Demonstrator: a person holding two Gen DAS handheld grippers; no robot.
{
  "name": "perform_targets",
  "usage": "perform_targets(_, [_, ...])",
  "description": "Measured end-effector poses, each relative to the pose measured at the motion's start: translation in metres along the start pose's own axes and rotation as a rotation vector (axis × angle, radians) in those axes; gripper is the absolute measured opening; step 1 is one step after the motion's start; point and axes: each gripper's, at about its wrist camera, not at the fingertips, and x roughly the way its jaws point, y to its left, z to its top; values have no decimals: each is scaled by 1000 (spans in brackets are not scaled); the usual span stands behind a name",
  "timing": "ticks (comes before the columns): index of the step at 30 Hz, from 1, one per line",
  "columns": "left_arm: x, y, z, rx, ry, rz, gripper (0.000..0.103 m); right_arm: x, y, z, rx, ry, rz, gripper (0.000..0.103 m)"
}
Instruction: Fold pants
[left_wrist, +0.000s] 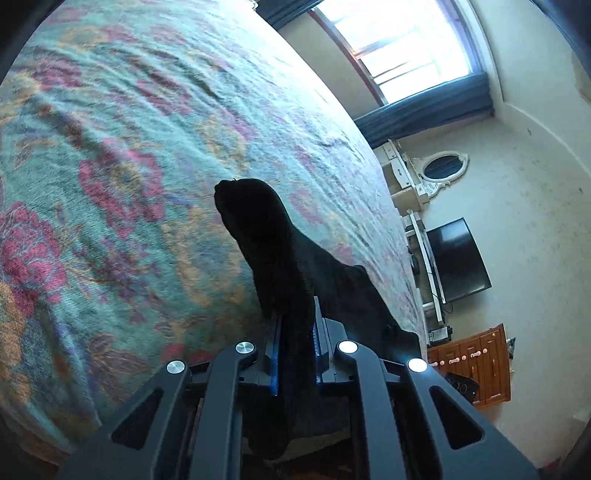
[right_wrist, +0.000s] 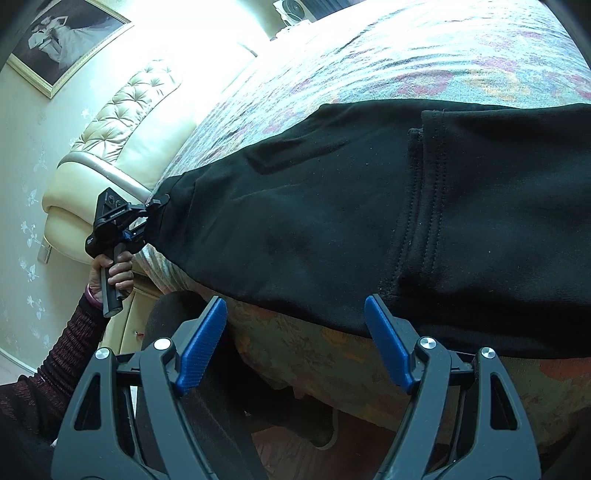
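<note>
The black pants (right_wrist: 332, 206) lie spread across the floral bedspread (right_wrist: 406, 62) of the bed, filling the middle and right of the right wrist view, with their lower edge hanging just over the bed's near side. At the left of that view the left gripper (right_wrist: 147, 218), held by a hand (right_wrist: 114, 271) in a dark ribbed sleeve, has one end of the pants pinched at the bed's corner. In the left wrist view its fingers (left_wrist: 273, 354) are closed tight on a bunched fold of the black cloth (left_wrist: 258, 229), which rises up the middle of the frame above the bedspread (left_wrist: 110, 147). The right gripper (right_wrist: 295, 347) hangs at the bottom of its own view with its blue fingers (right_wrist: 201, 347) spread wide and holding nothing, just below the pants' lower edge.
</note>
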Motion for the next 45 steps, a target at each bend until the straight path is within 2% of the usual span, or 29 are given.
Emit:
perform_targets(9, [32, -111, 0, 112, 47, -76, 10, -19, -13, -7, 43, -54, 16, 77])
perform_targets(14, [83, -171, -17, 203, 130, -120, 10, -31, -22, -12, 75, -99, 37, 77])
perform_targets(18, [134, -203, -39, 246, 199, -154, 10, -42, -29, -14, 100, -134, 58, 77])
perform_targets(23, [206, -221, -69, 291, 289, -114, 10, -59, -40, -16, 132, -186, 59, 77])
perform_targets(27, [259, -208, -87, 244, 337, -71, 10, -73, -57, -20, 170, -219, 63, 77])
perform_targets(30, [281, -200, -98, 250, 345, -27, 11, -83, -67, -23, 197, -245, 48, 77])
perform_targets(32, [283, -200, -105, 276, 329, -22, 17, -90, -73, -25, 220, -266, 53, 77])
perform_targets(34, [275, -203, -108, 270, 303, -89, 48, -94, -80, -27, 250, -283, 67, 77])
perform_targets(36, [262, -206, -112, 225, 279, -158, 61, -95, -85, -28, 283, -291, 84, 78])
perform_targets(38, [245, -208, -113, 192, 240, -185, 67, -97, -88, -31, 306, -295, 100, 78])
perform_targets(40, [225, -206, -110, 176, 188, -184, 77, -99, -90, -30, 319, -298, 100, 78])
perform_targets(43, [202, -190, -98, 129, 167, -118, 78, -105, -88, -26, 330, -308, 105, 79])
perform_targets(45, [188, -172, -85, 86, 134, -123, 78, -112, -91, -20, 336, -324, 128, 79])
